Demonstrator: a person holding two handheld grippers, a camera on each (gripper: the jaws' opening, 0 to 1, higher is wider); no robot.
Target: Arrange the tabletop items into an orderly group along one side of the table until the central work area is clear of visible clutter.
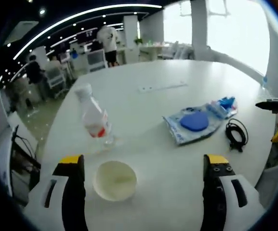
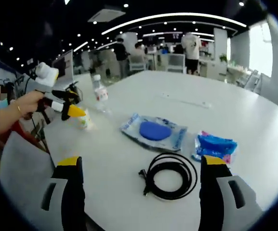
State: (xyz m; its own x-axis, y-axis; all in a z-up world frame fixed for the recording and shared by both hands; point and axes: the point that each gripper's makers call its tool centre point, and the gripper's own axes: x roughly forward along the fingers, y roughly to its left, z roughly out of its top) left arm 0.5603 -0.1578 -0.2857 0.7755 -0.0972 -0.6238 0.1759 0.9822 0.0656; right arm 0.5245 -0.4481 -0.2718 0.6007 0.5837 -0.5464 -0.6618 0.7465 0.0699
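Left gripper view showed the left gripper (image 1: 145,180) with its two yellow-tipped jaws spread wide and holding nothing. Between them, nearer the left jaw, a small pale bowl (image 1: 114,180) sat on the white table (image 1: 177,103). Just beyond the bowl stood a clear bottle (image 1: 94,118) with a red label, tilted in the frame. Further right lay a flat packet (image 1: 192,122) with a blue disc inside, a blue wrapper (image 1: 225,103) at its far end, and a coiled black cable (image 1: 236,134) near the table's right edge. Behind these things the tabletop was bare up to a thin strip (image 1: 162,87) lying across it. The table's curved left edge dropped to the floor close beside the bottle.

Right gripper view showed the right gripper (image 2: 143,183), jaws also wide apart and empty, with the cable (image 2: 170,176) lying between them. Past it lay the packet (image 2: 154,131) and, to its right, the wrapper (image 2: 216,146). At far left the left gripper (image 2: 73,111) was held in a person's hand (image 2: 25,103), its tips at the bowl (image 2: 84,120), with the bottle (image 2: 99,94) beyond. Open white surface stretched away to the right, and people stood among desks in the background.
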